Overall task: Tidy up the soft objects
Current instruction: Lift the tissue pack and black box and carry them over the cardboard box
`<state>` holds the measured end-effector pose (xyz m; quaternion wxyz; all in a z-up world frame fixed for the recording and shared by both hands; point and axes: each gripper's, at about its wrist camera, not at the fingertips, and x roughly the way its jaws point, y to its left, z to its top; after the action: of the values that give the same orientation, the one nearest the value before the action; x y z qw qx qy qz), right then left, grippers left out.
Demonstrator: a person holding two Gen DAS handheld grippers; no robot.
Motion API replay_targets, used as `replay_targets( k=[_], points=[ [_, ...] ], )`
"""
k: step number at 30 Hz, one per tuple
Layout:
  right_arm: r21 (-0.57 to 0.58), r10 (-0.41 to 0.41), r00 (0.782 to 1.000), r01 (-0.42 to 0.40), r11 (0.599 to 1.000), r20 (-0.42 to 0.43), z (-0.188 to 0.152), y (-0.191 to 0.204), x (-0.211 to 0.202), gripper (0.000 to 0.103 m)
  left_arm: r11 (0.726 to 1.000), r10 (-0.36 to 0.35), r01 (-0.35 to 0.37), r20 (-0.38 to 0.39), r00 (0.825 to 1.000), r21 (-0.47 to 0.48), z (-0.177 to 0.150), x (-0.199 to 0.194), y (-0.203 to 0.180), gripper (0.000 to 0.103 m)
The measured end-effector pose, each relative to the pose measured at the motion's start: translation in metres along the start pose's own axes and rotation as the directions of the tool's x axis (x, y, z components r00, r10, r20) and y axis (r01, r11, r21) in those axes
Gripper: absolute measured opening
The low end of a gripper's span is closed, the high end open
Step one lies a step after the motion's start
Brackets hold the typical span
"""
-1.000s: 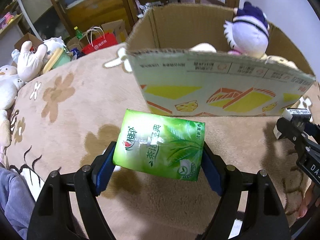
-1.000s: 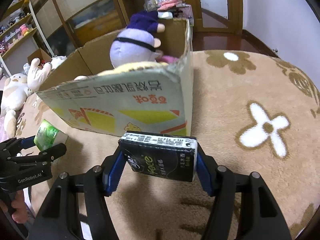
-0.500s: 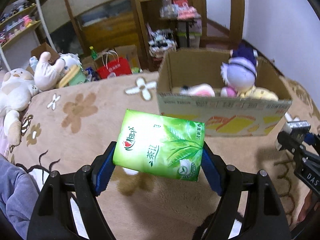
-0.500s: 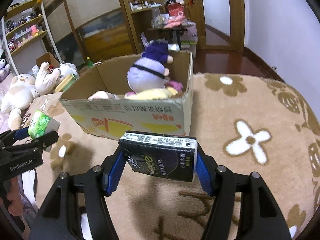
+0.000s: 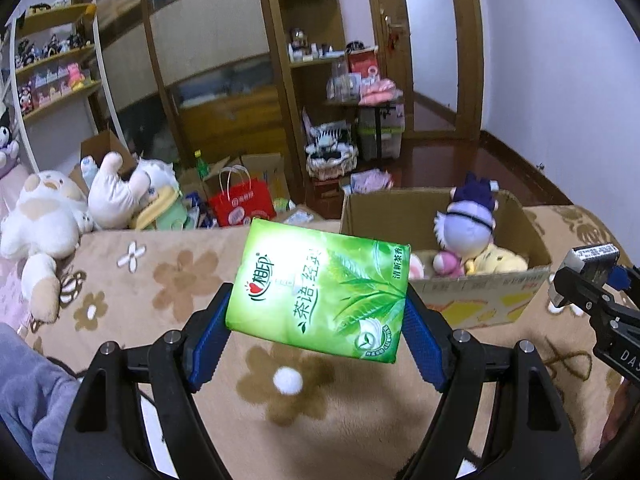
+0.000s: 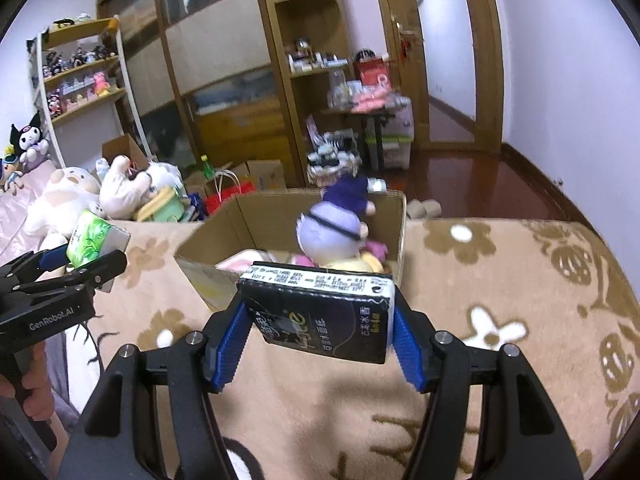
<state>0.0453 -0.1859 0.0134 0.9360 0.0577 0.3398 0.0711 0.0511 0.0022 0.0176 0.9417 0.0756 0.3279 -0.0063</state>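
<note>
Left gripper [image 5: 316,316]: pinched on the green tissue pack [image 5: 320,290] at both short ends, blue pads [image 5: 210,332] pressed to its sides; pack held tilted at the centre of the left wrist frame, raised clear of the tan flowered blanket [image 5: 160,288] below. Same pack seen again at the left edge of the right wrist frame [image 6: 94,238], clamped in the left tool [image 6: 84,258].

Right gripper [image 6: 320,324]: clamped on the black tissue pack [image 6: 320,316], white printed edge turned upward, pack low in the centre of that frame and lifted off the blanket [image 6: 500,264]. Right tool also glimpsed at the right edge of the left wrist frame [image 5: 584,280], pack's white end [image 5: 592,254] showing between its fingers.

Cardboard box [image 5: 480,300]: stood open on the blanket, right of centre in the left wrist frame, behind and just beyond the black pack in the right wrist frame [image 6: 224,236]. Inside it: purple-capped plush doll [image 5: 468,224], upright against the far wall, with a pink plush piece [image 5: 446,266] and a yellow plush [image 5: 498,262] lying beside it.

Upper left of both frames: heap of white plush toys [image 5: 52,216] at the blanket's far edge. Beyond it, on the floor, a red paper bag [image 5: 242,202] with white handles. Behind all that, wooden shelving [image 5: 312,40] packed with small items.
</note>
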Motion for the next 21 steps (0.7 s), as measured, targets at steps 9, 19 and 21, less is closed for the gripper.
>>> replay_targets(
  k=[9, 19, 21],
  points=[
    [-0.048, 0.023, 0.997, -0.019, 0.999, 0.075, 0.031, 0.007, -0.009, 0.068, 1.000, -0.017, 0.016, 0.076, 0.997, 0.020, 0.032, -0.001, -0.003, 0.078],
    [-0.070, 0.017, 0.989, -0.007, 0.998, 0.148, 0.063, 0.003, -0.002, 0.068, 0.997, -0.014, 0.003, 0.143, 0.990, 0.079, 0.068, 0.016, -0.025, 0.078],
    [-0.065, 0.019, 0.987, -0.008, 0.998, 0.159, 0.069, 0.000, 0.002, 0.068, 0.996, -0.019, 0.007, 0.143, 0.990, 0.087, 0.071, 0.023, -0.029, 0.078]
  ],
)
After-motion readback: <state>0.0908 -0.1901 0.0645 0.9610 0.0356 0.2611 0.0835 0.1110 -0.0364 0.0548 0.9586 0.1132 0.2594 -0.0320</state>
